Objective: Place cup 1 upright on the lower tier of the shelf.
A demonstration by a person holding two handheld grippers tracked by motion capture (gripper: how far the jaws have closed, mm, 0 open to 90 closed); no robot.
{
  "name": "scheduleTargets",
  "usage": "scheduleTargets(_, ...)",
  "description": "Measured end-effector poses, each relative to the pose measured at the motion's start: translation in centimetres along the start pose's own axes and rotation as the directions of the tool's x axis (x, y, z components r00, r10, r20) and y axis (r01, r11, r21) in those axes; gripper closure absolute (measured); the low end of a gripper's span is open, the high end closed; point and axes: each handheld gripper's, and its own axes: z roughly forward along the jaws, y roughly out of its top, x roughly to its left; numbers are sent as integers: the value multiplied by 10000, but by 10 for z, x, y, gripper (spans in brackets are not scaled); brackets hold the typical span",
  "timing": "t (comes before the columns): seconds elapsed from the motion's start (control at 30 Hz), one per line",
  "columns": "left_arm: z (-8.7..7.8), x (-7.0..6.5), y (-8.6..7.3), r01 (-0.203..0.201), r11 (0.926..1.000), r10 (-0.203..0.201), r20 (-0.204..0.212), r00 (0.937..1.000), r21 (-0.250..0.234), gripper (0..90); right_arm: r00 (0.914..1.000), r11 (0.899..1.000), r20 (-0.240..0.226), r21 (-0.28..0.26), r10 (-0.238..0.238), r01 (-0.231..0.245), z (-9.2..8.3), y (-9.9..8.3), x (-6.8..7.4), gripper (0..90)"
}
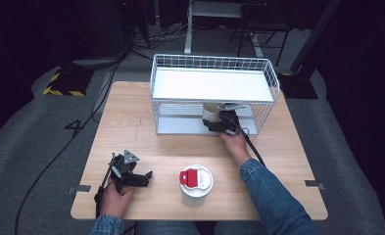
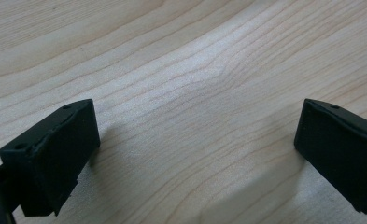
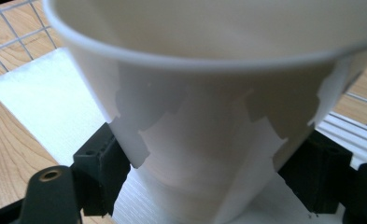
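My right gripper (image 1: 220, 122) reaches into the lower level of a white wire rack (image 1: 273, 78) and is shut on a white paper cup (image 1: 210, 114). In the right gripper view the cup (image 3: 209, 107) stands between the two black fingers (image 3: 99, 165), which press on its lower sides over the rack's white floor (image 3: 36, 102). My left gripper (image 1: 142, 179) rests near the table's front left, held by a hand. Its jaws stand wide apart over bare wood (image 2: 190, 93), and nothing lies between its fingers (image 2: 55, 154).
A white cup with a red-marked lid (image 1: 196, 184) stands at the front middle of the wooden table (image 1: 131, 117). The rack has a white upper shelf (image 1: 209, 84) above the gripper. Cables trail from both grippers.
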Motion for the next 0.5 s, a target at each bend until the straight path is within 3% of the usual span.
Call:
scheduleTargets(0.37, 0, 0, 0, -4, 10000, 4, -1, 10000, 2, 7, 9998, 9999, -116, -24, 153, -154, 2, -1, -3, 227)
scheduleTargets(0.5, 0, 0, 0, -3, 10000, 3, 3, 10000, 0, 7, 9994, 9994, -91, -109, 323, -324, 2, -1, -3, 153)
